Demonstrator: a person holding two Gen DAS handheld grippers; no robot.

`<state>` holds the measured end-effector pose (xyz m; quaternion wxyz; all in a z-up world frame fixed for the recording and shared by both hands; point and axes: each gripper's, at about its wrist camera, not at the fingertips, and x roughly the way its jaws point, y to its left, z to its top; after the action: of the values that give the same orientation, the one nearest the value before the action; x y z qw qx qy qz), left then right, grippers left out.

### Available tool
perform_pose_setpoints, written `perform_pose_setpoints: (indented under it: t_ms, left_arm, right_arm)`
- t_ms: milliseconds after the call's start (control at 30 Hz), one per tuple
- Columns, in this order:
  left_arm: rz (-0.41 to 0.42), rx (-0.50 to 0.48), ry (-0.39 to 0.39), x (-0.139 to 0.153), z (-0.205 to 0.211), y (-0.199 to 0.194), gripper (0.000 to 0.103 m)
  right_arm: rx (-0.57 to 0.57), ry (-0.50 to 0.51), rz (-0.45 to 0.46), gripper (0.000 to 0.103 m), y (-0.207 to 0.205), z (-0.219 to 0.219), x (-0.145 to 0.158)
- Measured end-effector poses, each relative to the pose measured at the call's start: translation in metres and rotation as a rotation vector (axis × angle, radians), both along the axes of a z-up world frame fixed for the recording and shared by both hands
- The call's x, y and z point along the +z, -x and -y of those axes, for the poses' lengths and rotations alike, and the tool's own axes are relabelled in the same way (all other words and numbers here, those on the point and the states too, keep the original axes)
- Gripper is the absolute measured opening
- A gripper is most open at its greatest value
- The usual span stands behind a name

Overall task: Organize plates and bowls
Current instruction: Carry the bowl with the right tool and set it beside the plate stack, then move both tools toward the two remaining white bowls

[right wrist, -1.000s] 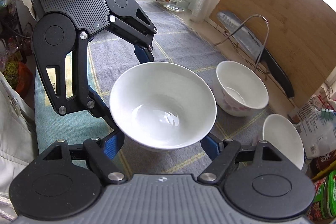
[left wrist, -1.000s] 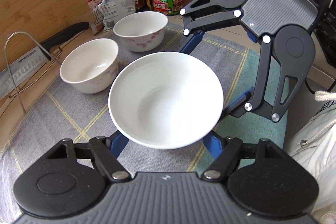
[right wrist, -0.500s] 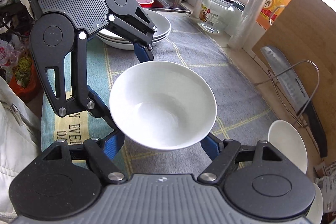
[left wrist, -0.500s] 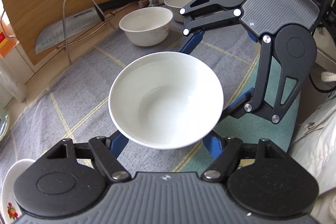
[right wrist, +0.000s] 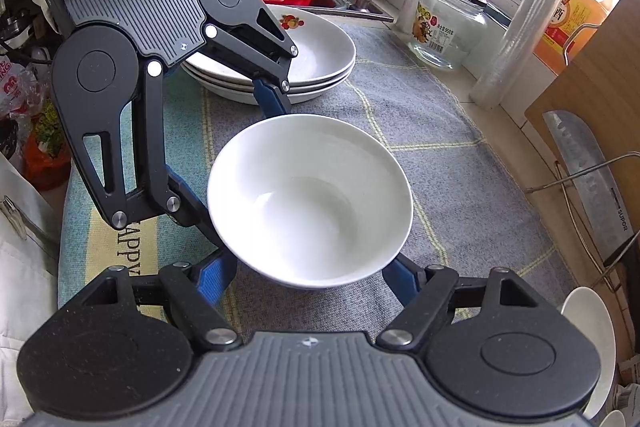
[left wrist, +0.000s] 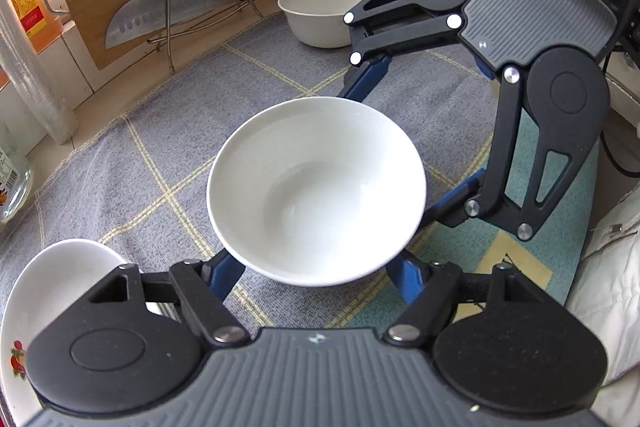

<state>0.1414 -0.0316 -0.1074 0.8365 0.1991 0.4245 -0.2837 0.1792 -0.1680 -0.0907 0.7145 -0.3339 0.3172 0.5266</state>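
Glazed white ceramic bowl (left wrist: 316,191), round, smooth, plain inside; mouth faces up, rim roughly level. It hangs above a grey woven mat (left wrist: 160,147) with pale yellow grid lines. Left gripper (left wrist: 316,267) and right gripper (right wrist: 308,271) both clench it from opposite sides, blue fingers (left wrist: 224,275) under the rim. Stack of shallow white plates (right wrist: 320,67), fruit motif, sits beyond on the mat. Two smaller white bowls (left wrist: 320,13) stand near the cleaver (left wrist: 180,7).

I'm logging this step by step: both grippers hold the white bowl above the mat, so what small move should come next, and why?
Probably carry the white bowl on toward the stacked plates beyond it and lower it there. The left gripper and right gripper clamp it from opposite sides, and it hangs above the mat.
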Motion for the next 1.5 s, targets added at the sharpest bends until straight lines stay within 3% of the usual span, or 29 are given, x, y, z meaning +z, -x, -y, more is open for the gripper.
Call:
perform_pose_setpoints:
  t_ms: [267, 400, 600, 967, 1067, 1200, 1333, 1500]
  left_arm:
    - [0.016, -0.012, 0.010, -0.003, -0.001, 0.001, 0.077]
    - [0.021, 0.009, 0.025, -0.003, -0.002, 0.000, 0.088]
    - [0.028, 0.066, 0.046, 0.000, -0.006, 0.006, 0.095]
    - [0.103, 0.269, 0.178, 0.033, -0.008, 0.031, 0.102]
    - [0.134, 0.285, 0.220, 0.039, 0.008, 0.029, 0.102]
    - [0.178, 0.292, 0.219, 0.042, 0.040, 0.022, 0.102]
    - [0.173, 0.305, 0.251, 0.045, 0.066, 0.008, 0.102]
    - [0.183, 0.323, 0.229, 0.044, 0.099, -0.011, 0.102]
  right_arm:
    - [-0.013, 0.004, -0.026, 0.086, -0.001, 0.000, -0.002]
    - [-0.024, -0.013, -0.019, 0.103, 0.002, 0.004, -0.002]
    - [-0.081, -0.005, -0.023, 0.103, 0.002, 0.015, -0.001]
    - [-0.396, -0.125, -0.104, 0.103, 0.006, 0.077, 0.012]
    - [-0.518, -0.138, -0.083, 0.103, 0.004, 0.094, 0.012]
    - [-0.668, -0.127, -0.031, 0.103, 0.000, 0.116, 0.010]
    - [-0.783, -0.131, -0.003, 0.103, -0.003, 0.148, 0.010]
    - [-0.914, -0.119, 0.021, 0.103, -0.007, 0.190, 0.005]
